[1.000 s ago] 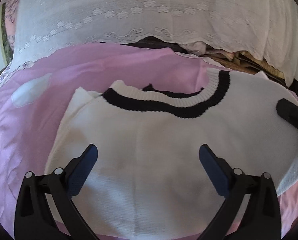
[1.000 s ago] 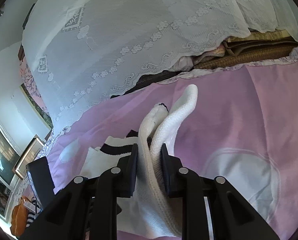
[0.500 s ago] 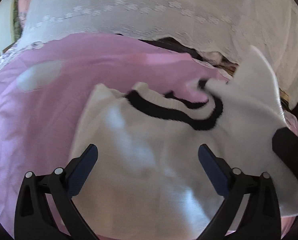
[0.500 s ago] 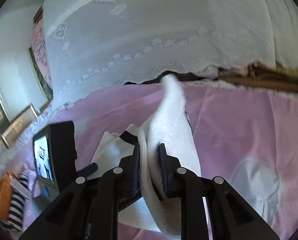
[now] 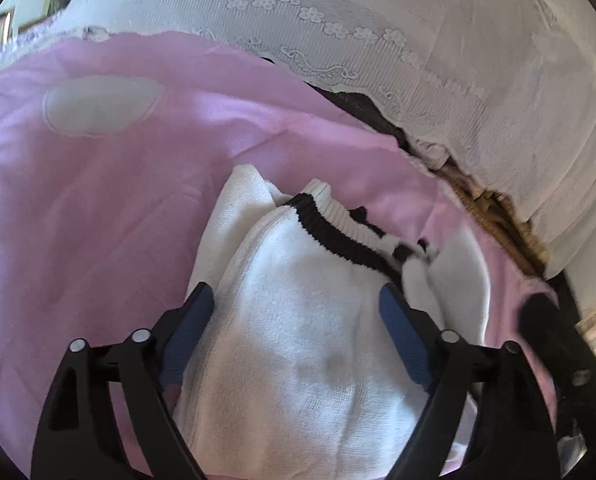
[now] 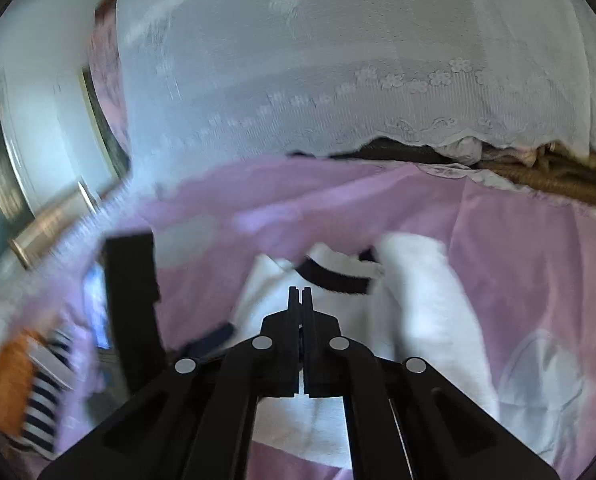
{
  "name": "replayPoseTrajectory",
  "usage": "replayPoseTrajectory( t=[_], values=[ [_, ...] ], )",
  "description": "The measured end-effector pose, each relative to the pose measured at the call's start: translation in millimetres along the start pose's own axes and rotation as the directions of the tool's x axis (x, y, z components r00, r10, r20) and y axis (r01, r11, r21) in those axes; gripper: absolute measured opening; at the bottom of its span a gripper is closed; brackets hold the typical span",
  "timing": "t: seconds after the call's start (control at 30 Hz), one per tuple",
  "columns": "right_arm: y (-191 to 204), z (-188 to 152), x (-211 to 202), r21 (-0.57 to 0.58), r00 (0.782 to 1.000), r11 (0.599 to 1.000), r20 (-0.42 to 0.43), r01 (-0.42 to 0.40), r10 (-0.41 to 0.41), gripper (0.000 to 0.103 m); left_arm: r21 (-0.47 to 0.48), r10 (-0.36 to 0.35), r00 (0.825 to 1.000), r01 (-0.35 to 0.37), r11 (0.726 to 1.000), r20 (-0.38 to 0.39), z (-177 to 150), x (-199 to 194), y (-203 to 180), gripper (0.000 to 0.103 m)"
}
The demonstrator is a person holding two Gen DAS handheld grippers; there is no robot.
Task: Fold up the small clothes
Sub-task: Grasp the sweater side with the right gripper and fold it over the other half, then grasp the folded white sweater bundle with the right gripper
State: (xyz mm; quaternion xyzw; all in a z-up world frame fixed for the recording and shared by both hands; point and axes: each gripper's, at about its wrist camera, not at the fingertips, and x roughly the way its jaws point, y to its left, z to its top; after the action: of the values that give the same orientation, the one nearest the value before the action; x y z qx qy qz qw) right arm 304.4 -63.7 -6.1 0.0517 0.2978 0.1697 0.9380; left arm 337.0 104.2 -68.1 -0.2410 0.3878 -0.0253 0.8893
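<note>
A small white knit sweater (image 5: 298, 320) with a black-striped collar (image 5: 337, 236) lies on the pink sheet (image 5: 98, 200). Its right sleeve (image 5: 457, 280) is folded in over the body. My left gripper (image 5: 296, 312) is open and hovers low over the sweater's middle, blue pads on either side. In the right wrist view the sweater (image 6: 417, 300) lies below my right gripper (image 6: 299, 292), whose jaws are shut together with nothing between them. The left gripper's body (image 6: 130, 300) shows at the left there.
A white lace cover (image 5: 377, 40) hangs over piled bedding along the back. The pink sheet has pale oval patches (image 5: 98, 104). An orange and a striped garment (image 6: 26, 400) lie at the left edge. A framed mirror or door (image 6: 38, 208) stands far left.
My right gripper let go of the white sleeve it held raised, dropped it over the sweater's body, and its jaws closed empty. My left gripper moved closer over the sweater.
</note>
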Motion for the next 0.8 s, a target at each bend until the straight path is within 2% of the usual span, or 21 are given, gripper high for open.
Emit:
replayPoseTrajectory(
  t=[0.03,0.07,0.1,0.13,0.23,0.3,0.37,0.5,0.63,0.8],
  values=[
    [-2,0,-9,-0.019,1.0,1.0,0.027,0.017,-0.017,0.005,-0.009,-0.01,1.0,0.01,1.0,-0.001,1,0,2,0.085],
    [-2,-1,-14,-0.05,0.999,0.998,0.033,0.034,-0.033,0.028,-0.012,-0.013,1.0,0.012,1.0,-0.003,0,1,2,0.085],
    [-2,-5,-18,-0.097,0.999,0.994,0.025,0.05,-0.048,0.061,-0.012,-0.013,1.0,0.013,1.0,-0.003,0,2,0,0.085],
    [-5,-11,-24,-0.146,0.997,0.987,0.035,0.074,-0.07,0.065,-0.011,-0.012,1.0,0.012,1.0,-0.003,0,2,0,0.085],
    [-20,-28,-37,-0.228,0.98,0.955,0.102,0.191,-0.172,0.066,0.002,-0.002,1.0,0.002,1.0,-0.004,0,3,-4,0.086],
    [-32,-37,-40,-0.232,0.981,0.954,0.079,0.189,-0.175,0.066,0.009,0.007,1.0,-0.007,1.0,-0.005,0,2,-3,0.086],
    [-41,-48,-39,-0.239,0.986,0.957,0.029,0.164,-0.162,0.072,0.015,0.016,1.0,-0.016,1.0,-0.009,0,1,-2,0.086],
    [-51,-68,-40,-0.316,0.969,0.916,0.053,0.247,-0.243,0.075,0.018,0.042,0.999,-0.041,0.999,-0.018,0,-6,0,0.087],
    [-71,-70,-38,-0.247,0.984,0.953,-0.005,0.174,-0.181,0.078,0.054,0.053,0.998,-0.052,0.997,-0.032,4,-14,3,0.088],
    [-76,-76,-15,-0.191,0.991,0.975,-0.056,0.112,-0.125,0.078,0.204,0.156,0.988,-0.154,0.967,0.003,-5,-36,9,0.09]
  ],
)
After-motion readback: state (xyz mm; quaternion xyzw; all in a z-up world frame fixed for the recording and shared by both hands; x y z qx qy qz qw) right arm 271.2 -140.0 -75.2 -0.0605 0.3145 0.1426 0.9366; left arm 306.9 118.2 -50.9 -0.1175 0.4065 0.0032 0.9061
